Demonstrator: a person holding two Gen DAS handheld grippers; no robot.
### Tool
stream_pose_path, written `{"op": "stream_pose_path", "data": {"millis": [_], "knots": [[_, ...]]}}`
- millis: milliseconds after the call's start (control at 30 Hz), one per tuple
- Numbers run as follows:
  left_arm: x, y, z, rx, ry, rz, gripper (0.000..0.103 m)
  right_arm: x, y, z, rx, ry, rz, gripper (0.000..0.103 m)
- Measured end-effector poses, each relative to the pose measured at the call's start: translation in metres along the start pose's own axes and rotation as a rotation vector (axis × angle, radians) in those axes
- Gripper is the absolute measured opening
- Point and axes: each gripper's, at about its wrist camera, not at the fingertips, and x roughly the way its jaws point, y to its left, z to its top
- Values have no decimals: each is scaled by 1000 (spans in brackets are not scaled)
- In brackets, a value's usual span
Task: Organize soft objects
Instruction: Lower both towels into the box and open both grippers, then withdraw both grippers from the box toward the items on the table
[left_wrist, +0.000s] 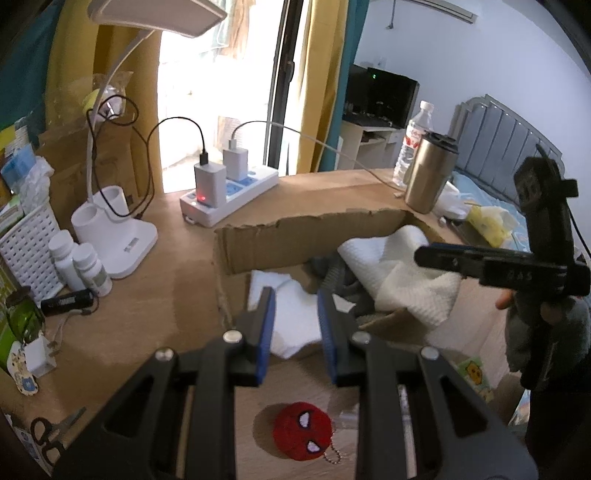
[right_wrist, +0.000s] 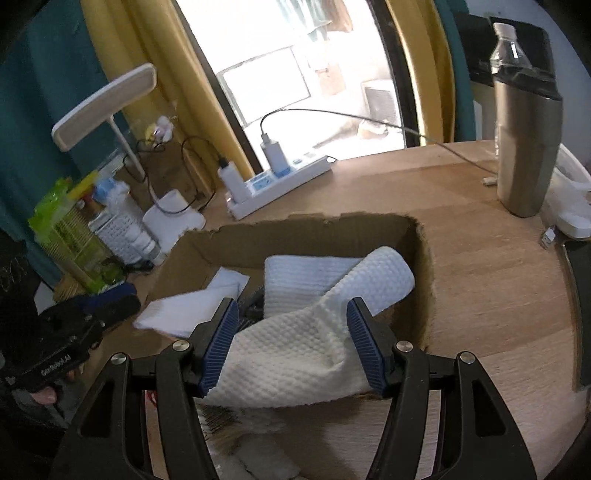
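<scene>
Nearest the left gripper: red crocheted ball with bead chain, lying on bare wooden desk in front of the cardboard box. Left jaws narrowly parted, blue ribbed pads gripping nothing, hovering at the box's torn near-left edge. Right gripper spread wide, poised over the box's near rim, pads either side of the white waffle-textured cloth without pressing it. Cloth draped over that near rim, far end rolled inside the box. Also inside the box: folded white sheets and a dark item, unidentified. Open desk right of the box. Behind the box: white power strip, steel tumbler.
</scene>
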Motion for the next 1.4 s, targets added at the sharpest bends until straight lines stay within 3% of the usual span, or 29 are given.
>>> {"op": "stream_pose_path", "data": {"millis": [167,367,867,1067,1133,1200,1400], "knots": [[2,-2,-1,8,10,-2,25,12,-7,-3,-52,13,-170,64],[-1,-1,0,7,4,3,25,22,8,-12,-188,22,-274,64],[-23,-5,-5,6,-41,-22,25,-41,16,-13,-176,-134,-267,65],[-32,-10,-10,9,-55,-22,27,-60,40,-21,-214,-171,-229,80],[-36,-10,-11,3,-60,-19,34,-65,50,-25,-229,-180,-218,83],[-43,-9,-14,-5,-72,-21,72,-68,57,-29,-241,-188,-210,83],[-64,-6,-22,-24,-114,-31,74,-77,74,-37,-260,-192,-197,83]]}}
